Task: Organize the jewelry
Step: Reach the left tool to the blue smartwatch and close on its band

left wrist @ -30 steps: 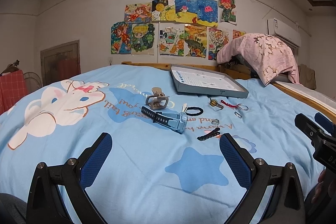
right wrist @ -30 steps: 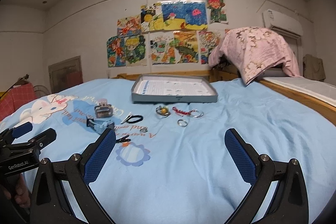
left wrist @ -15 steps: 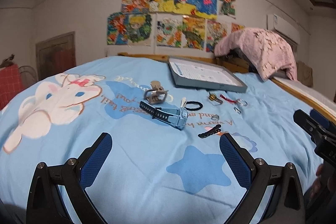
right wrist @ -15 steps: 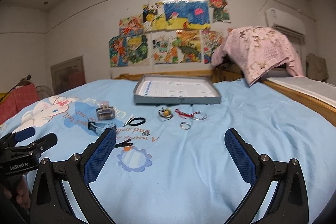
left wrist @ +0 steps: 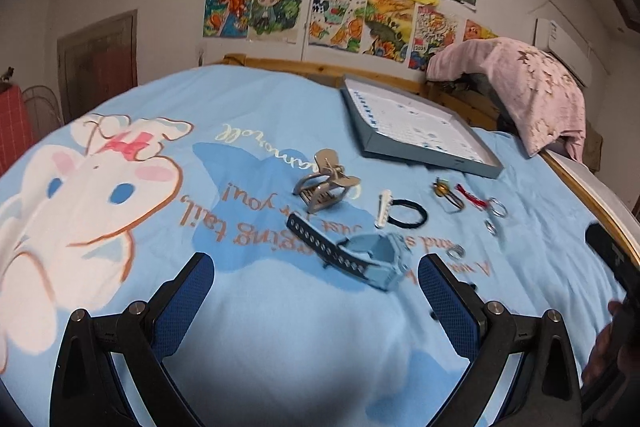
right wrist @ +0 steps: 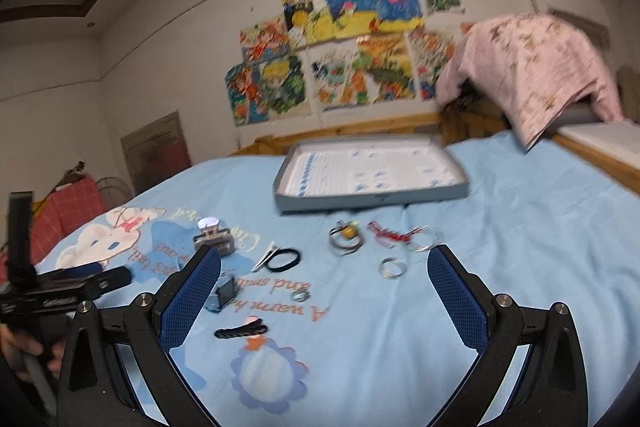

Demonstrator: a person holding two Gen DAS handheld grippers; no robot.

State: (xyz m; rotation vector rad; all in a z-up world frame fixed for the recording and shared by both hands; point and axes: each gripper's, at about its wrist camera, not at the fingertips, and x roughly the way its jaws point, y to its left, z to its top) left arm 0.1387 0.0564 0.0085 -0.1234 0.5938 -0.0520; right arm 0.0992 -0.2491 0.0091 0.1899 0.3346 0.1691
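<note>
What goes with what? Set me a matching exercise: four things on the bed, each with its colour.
Things:
1. watch
2. hair tie
3. claw clip
4. cord bracelet

Colours:
a. red
b. light blue with a dark strap
c. grey metallic
d. black

Pairs: 1-b, 2-d, 3-c, 4-a

Bare bedsheet [right wrist: 540, 247] right of scattered rings [right wrist: 392, 267]

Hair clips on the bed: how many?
3. Grey claw clip left, by the lettering; white clip touching the black hair tie; black clip nearest, above the flower print. Others may be hidden behind the fingers.
</note>
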